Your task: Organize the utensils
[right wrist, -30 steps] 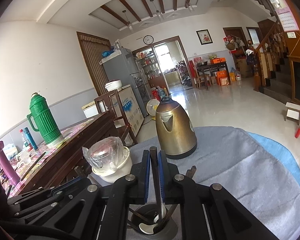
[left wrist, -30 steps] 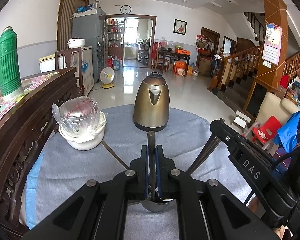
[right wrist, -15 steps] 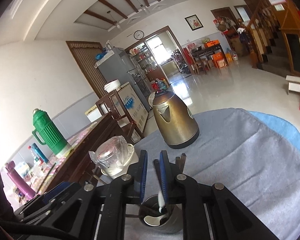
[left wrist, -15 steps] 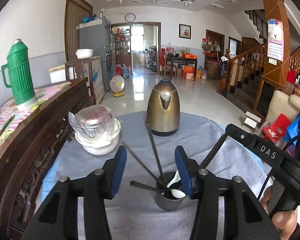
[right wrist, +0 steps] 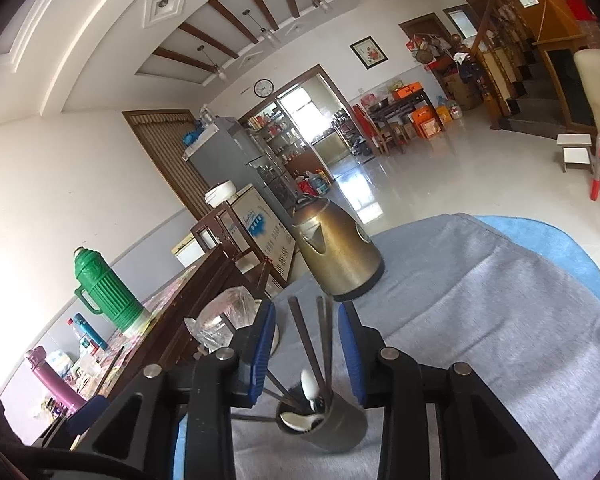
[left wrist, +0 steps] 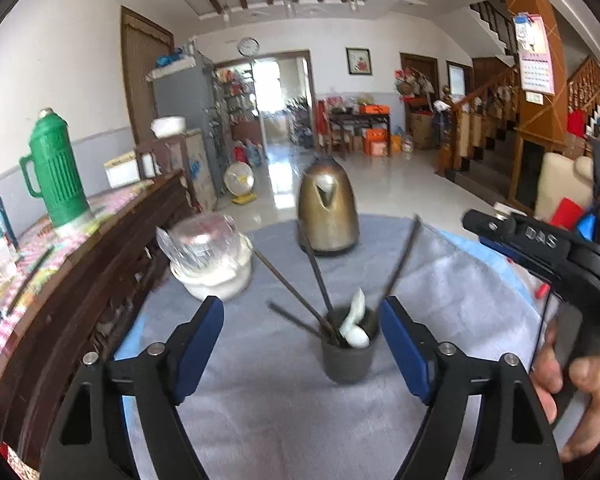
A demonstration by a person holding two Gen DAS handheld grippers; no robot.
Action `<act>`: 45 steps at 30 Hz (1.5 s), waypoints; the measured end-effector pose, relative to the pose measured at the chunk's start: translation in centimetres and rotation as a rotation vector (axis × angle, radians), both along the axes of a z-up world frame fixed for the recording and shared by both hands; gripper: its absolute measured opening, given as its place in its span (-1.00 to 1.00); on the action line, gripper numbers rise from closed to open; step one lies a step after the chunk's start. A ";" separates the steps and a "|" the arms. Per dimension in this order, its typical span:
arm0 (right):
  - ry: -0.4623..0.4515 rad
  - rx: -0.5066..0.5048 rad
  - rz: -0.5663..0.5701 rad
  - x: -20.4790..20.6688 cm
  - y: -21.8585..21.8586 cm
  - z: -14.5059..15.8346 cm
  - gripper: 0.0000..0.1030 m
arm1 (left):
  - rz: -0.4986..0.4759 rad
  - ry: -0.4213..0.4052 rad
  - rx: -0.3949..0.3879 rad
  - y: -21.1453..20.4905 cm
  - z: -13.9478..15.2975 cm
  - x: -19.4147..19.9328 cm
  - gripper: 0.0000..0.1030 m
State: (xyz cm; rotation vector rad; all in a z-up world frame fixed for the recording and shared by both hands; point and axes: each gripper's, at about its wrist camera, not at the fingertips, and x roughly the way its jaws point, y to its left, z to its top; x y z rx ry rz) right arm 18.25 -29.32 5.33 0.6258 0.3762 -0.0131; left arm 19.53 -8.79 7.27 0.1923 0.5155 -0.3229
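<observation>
You have just let go: a second ago each gripper pinched a chopstick, and now your left gripper (left wrist: pixel 301 347) is spreading wide and your right gripper (right wrist: pixel 306 350) is opening, neither pressing anything. The chopsticks (left wrist: pixel 318 286) and white spoons (left wrist: pixel 354 320) stand loose in the dark cup (left wrist: pixel 347 364) on the grey cloth (left wrist: pixel 440 280), so this drop-off looks finished.

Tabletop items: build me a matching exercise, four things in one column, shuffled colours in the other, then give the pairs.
Things:
1. kettle
2. thermos
3. utensil cup
4. spoon

Colours:
A. white
B. green
C. bronze-gold
D. dark grey

Pairs: 1-C, 2-B, 3-D, 4-A
</observation>
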 end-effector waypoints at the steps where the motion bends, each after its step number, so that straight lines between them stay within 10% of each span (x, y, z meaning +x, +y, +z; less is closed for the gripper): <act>1: 0.015 -0.001 -0.002 -0.3 0.0 -0.2 -0.32 | -0.007 0.021 0.003 0.1 -0.4 -0.4 0.58; 5: 0.053 0.002 0.003 -1.5 0.1 -1.1 -0.28 | 0.000 0.070 0.008 0.5 -1.6 -1.3 0.59; 8: 0.073 -0.002 0.011 -2.6 0.4 -1.7 0.28 | 0.025 0.124 -0.015 1.4 -2.4 -1.5 0.60; 20: 0.138 -0.116 0.010 -8.1 1.9 -3.5 0.27 | 0.253 0.130 0.028 4.6 -4.5 -3.4 0.66; 45: 0.068 -0.222 0.036 -18.0 6.3 -0.7 0.27 | 0.396 -0.007 0.137 6.4 -2.8 -11.1 0.69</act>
